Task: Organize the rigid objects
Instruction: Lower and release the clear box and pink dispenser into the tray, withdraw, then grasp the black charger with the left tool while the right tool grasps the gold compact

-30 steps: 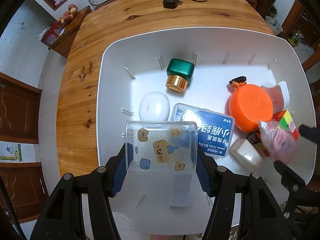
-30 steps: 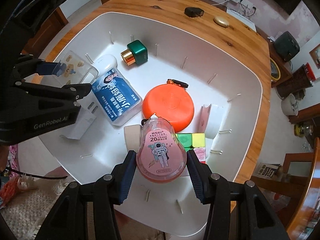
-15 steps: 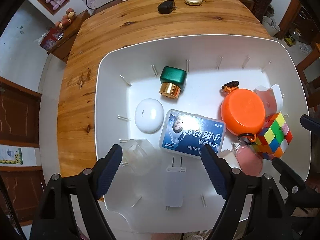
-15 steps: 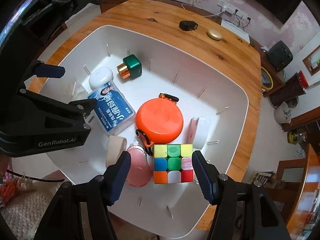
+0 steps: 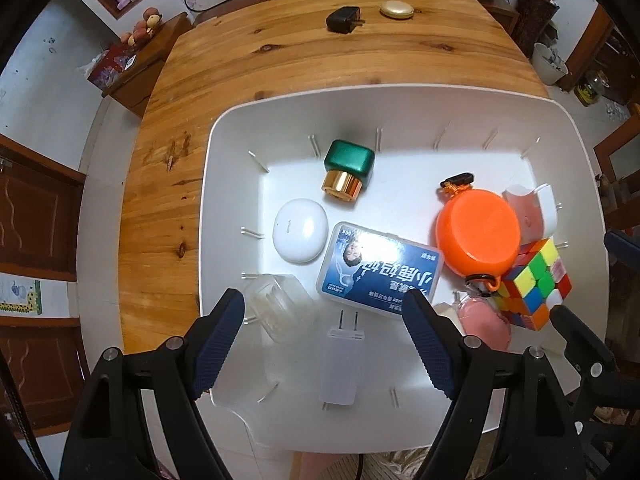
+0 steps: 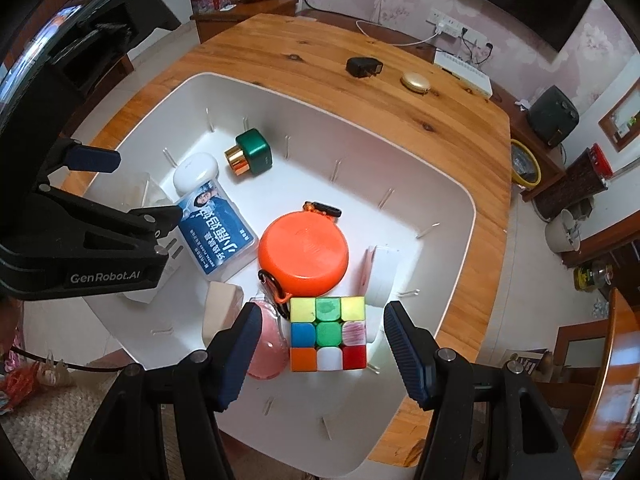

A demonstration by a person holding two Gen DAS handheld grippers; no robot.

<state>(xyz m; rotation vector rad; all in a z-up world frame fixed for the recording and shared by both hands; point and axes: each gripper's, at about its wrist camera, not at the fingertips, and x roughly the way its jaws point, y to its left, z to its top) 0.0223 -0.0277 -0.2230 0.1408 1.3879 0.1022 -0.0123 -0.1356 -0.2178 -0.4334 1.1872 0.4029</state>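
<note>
**Filling the bin, two items waiting on the table**

Hovering over the white bin (image 5: 224, 152), both grippers are carrying nothing. The left gripper (image 5: 324, 332) is standing with its jaws spread wide above the clear plastic box (image 5: 280, 308) and the white charger (image 5: 344, 360); neither pad is touching anything. The right gripper (image 6: 318, 344) is likewise spread, its pads flanking the colour cube (image 6: 328, 334) without pressing it, with the pink tape dispenser (image 6: 266, 350) lying just beside its left pad. Most of the sorting is looking done: the green bottle (image 5: 348, 172), white earbud case (image 5: 300, 236), blue floss box (image 5: 380, 272) and orange round case (image 5: 478, 236) are all lying inside the bin. The black adapter (image 5: 342, 20) and gold compact (image 5: 396, 9) are sitting on the wooden table (image 5: 280, 64), well apart from the bin, and probably remain to be collected.
</note>
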